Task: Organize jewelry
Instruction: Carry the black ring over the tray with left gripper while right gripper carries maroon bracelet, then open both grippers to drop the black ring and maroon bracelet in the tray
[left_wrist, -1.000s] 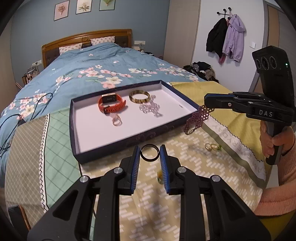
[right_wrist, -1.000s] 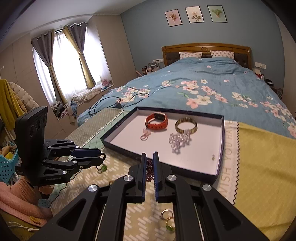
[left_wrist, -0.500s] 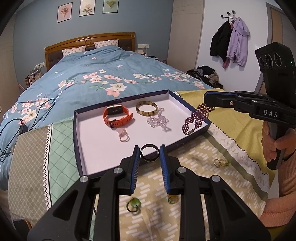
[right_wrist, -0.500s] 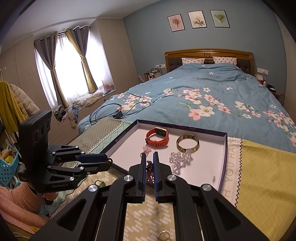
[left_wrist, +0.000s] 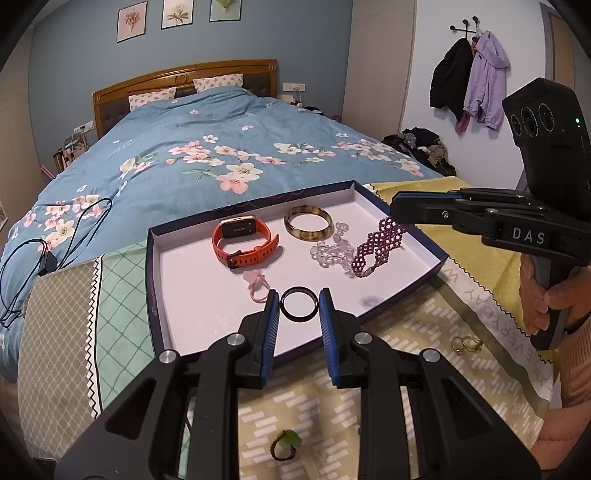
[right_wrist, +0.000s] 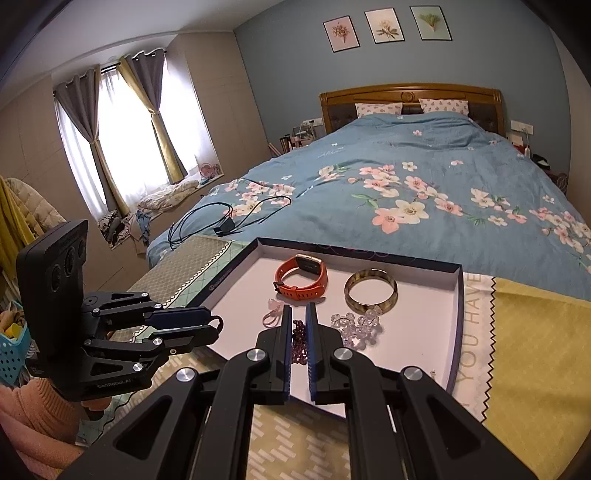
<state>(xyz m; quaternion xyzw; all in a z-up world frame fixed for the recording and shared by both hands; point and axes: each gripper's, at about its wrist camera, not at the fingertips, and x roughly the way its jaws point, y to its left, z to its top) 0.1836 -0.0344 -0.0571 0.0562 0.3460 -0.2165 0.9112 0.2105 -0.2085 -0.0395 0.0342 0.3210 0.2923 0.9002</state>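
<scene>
My left gripper (left_wrist: 298, 306) is shut on a black ring (left_wrist: 299, 303) and holds it over the near part of the white-lined tray (left_wrist: 184, 291). My right gripper (right_wrist: 298, 314) is shut on a purple beaded bracelet (left_wrist: 376, 246), which hangs down over the tray beside a clear bead bracelet (left_wrist: 330, 251). In the tray lie an orange watch (left_wrist: 243, 242), a tortoiseshell bangle (left_wrist: 308, 223) and a small pink ring (left_wrist: 256, 286). In the right wrist view the purple bracelet (right_wrist: 299, 341) shows between the fingers.
A green-stone ring (left_wrist: 286, 443) and two gold rings (left_wrist: 466, 343) lie on the patterned cloth in front of the tray. The tray sits at the foot of a bed with a blue floral duvet (left_wrist: 221, 155). A black cable (left_wrist: 48, 236) lies at left.
Both grippers have moved forward over the tray. The purple bracelet went from outside the tray's right edge to above its floor, beside the clear beads. The black ring now hangs over the tray.
</scene>
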